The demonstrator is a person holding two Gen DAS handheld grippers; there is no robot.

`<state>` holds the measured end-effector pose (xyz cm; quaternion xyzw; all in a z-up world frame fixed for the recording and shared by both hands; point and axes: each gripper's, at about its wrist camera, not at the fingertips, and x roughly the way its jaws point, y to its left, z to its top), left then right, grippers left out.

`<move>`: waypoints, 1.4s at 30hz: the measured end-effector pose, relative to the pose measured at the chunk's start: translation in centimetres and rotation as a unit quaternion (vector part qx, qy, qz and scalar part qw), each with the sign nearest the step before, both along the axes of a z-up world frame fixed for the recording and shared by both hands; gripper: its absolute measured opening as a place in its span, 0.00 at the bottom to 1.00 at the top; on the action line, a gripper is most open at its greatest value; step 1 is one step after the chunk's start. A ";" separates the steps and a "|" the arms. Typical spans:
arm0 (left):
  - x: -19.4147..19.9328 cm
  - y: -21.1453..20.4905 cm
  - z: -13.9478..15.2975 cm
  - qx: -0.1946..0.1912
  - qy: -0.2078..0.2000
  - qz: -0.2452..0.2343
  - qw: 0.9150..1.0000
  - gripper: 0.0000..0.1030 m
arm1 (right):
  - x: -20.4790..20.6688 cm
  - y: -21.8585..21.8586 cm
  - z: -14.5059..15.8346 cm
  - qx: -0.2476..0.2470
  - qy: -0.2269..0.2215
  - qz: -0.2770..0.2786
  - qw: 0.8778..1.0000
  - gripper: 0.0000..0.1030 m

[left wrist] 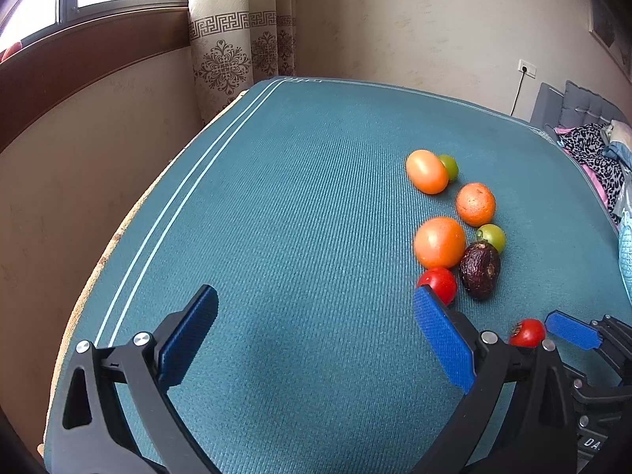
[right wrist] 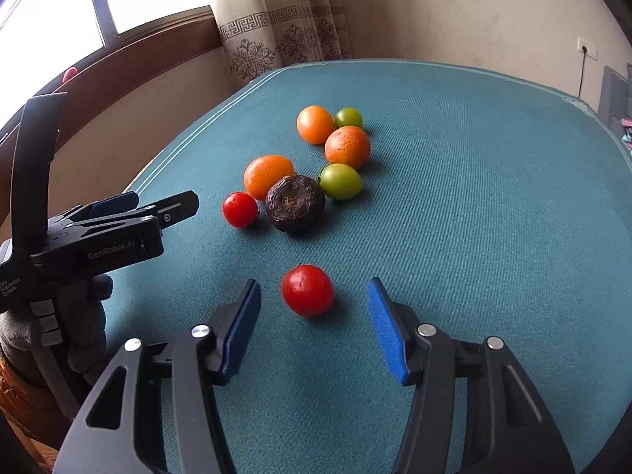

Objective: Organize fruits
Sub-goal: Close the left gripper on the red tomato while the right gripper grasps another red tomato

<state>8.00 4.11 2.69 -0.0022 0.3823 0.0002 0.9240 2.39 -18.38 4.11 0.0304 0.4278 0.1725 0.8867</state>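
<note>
Several fruits lie on a teal mat (right wrist: 474, 205). A red tomato (right wrist: 307, 290) lies apart, just ahead of my open, empty right gripper (right wrist: 314, 324), between its blue pads. Behind it are a second red tomato (right wrist: 239, 209), a dark avocado (right wrist: 295, 202), three orange fruits, the nearest at left (right wrist: 268, 175), and two green tomatoes, the nearer one beside the avocado (right wrist: 340, 181). My left gripper (left wrist: 314, 335) is open and empty over bare mat, left of the fruit cluster; the avocado (left wrist: 480, 269) is to its right. The right gripper's pad (left wrist: 572, 330) shows beside the lone tomato (left wrist: 527, 332).
The mat covers a table whose left edge (left wrist: 118, 233) borders a wall and window. A curtain (left wrist: 237, 47) hangs at the back. A bed with clothes (left wrist: 592, 146) stands at the right. The left gripper body (right wrist: 98, 237) sits at the left of the right wrist view.
</note>
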 end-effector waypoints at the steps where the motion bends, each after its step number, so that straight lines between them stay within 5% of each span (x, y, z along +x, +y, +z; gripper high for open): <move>1: 0.1 0.1 0.0 -0.001 0.001 0.000 1.000 0.97 | 0.0 0.1 0.0 0.000 0.000 0.000 1.000 0.51; 12: 0.3 0.0 -0.4 -0.001 0.005 -0.003 1.000 0.97 | 0.6 0.6 -0.4 0.005 0.005 0.008 1.000 0.28; 30: 0.0 -4.5 0.0 0.009 -0.013 -0.069 0.997 0.97 | -0.7 -3.2 -0.3 0.029 -0.005 -0.043 0.999 0.28; 34: 0.3 -5.5 -0.3 0.012 -0.014 -0.099 0.995 0.83 | -0.8 -3.0 -0.3 0.031 -0.005 -0.037 0.999 0.28; 40: 1.5 -5.1 -1.3 -0.038 0.029 -0.126 0.991 0.55 | -0.5 -3.2 -0.5 0.035 0.001 -0.038 0.999 0.28; 42: 1.6 -4.9 -1.4 -0.048 0.031 -0.130 0.990 0.55 | -0.4 -3.1 -0.6 0.035 0.003 -0.038 0.999 0.28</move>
